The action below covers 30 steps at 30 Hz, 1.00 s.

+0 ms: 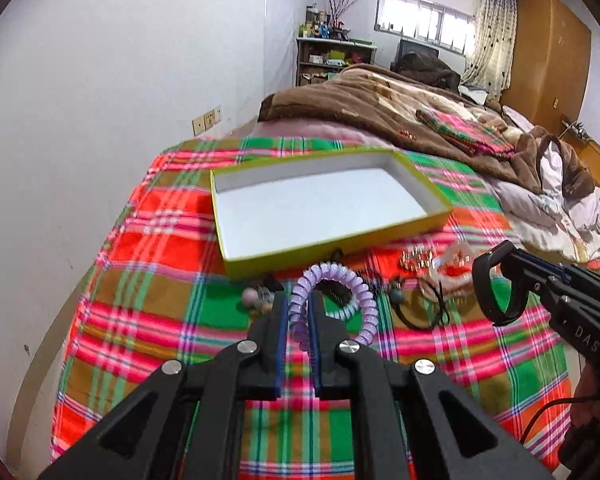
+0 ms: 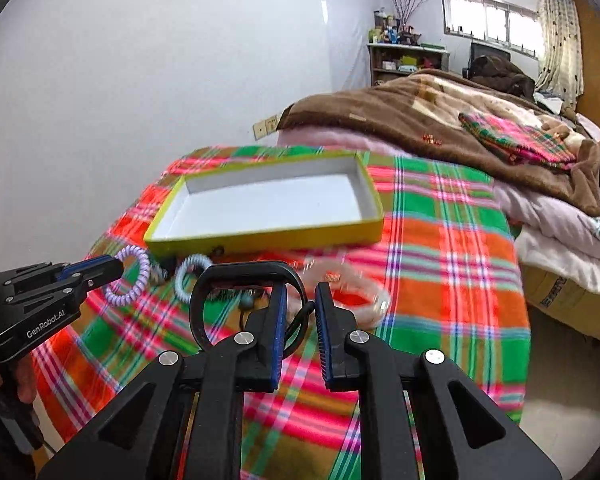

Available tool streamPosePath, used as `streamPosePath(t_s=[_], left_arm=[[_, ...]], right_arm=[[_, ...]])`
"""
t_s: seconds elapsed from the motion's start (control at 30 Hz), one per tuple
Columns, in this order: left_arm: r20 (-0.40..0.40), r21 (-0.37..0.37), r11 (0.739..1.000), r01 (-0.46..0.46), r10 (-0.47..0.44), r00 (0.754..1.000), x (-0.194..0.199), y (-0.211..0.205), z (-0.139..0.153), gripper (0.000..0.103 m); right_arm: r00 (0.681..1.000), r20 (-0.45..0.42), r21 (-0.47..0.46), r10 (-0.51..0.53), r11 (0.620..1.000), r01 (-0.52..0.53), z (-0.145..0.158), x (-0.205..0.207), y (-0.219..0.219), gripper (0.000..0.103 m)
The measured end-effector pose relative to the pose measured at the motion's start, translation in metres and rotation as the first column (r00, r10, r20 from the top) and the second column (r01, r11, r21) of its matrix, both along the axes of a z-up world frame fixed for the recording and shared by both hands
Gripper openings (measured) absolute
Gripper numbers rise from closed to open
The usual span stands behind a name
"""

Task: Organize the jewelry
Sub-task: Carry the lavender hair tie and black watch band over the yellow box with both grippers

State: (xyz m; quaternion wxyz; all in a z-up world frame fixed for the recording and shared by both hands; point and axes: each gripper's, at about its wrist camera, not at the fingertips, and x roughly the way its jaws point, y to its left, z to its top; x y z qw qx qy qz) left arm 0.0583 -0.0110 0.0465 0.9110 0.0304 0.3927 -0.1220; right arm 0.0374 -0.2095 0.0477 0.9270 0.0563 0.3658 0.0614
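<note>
The left gripper [image 1: 299, 308] is pinched nearly shut on a purple coil bracelet [image 1: 332, 300], which hangs free above the plaid blanket [image 1: 160, 280]. The right gripper [image 2: 301, 300] is also closed down narrow, with a black bangle [image 2: 236, 280] looped round its left finger; from the left wrist view the bangle [image 1: 496, 288] looks clamped at the tips, clear of the blanket. The empty yellow box [image 1: 236, 268] sits just beyond both, and more jewelry, a white coil bracelet [image 2: 194, 270], a clear bangle [image 2: 356, 300] and small gold pieces [image 1: 418, 260], lies in front of its near wall. The springy coil could stretch or twist out of the pinch on the way over. The bangle's hold is thin and could slip. Either load, carried low, could catch the box's near wall and shove the light box back, or drop short among the loose pieces.
</note>
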Motion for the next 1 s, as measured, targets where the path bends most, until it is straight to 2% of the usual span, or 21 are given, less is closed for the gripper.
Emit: streamPosePath(t_s=[0.2,0.43,0.67,1.0], left_arm=[[0.015,-0.018,1.0,-0.004,0.005,1.0,0.026,0.002,0.012,0.01],[0.009,-0.038,0.999,-0.006,0.006,1.0,0.065,0.001,0.014,0.01],[-0.031,-0.051,0.998,-0.027,0.026,0.999,0.106,-0.001,0.0,0.01],[-0.083,-0.037,0.998,-0.044,0.041,0.996,0.149,-0.007,-0.025,0.01]], right_arm=[[1.0,0.023,0.0,-0.011,1.0,0.011,0.019,0.031,-0.007,0.015],[1.0,0.003,-0.02,-0.019,1.0,0.019,0.022,0.08,-0.014,0.015],[0.999,-0.047,-0.05,-0.027,0.998,0.025,0.007,0.132,-0.018,0.015],[0.986,-0.157,-0.061,-0.05,0.997,0.041,-0.033,0.195,-0.025,0.015]])
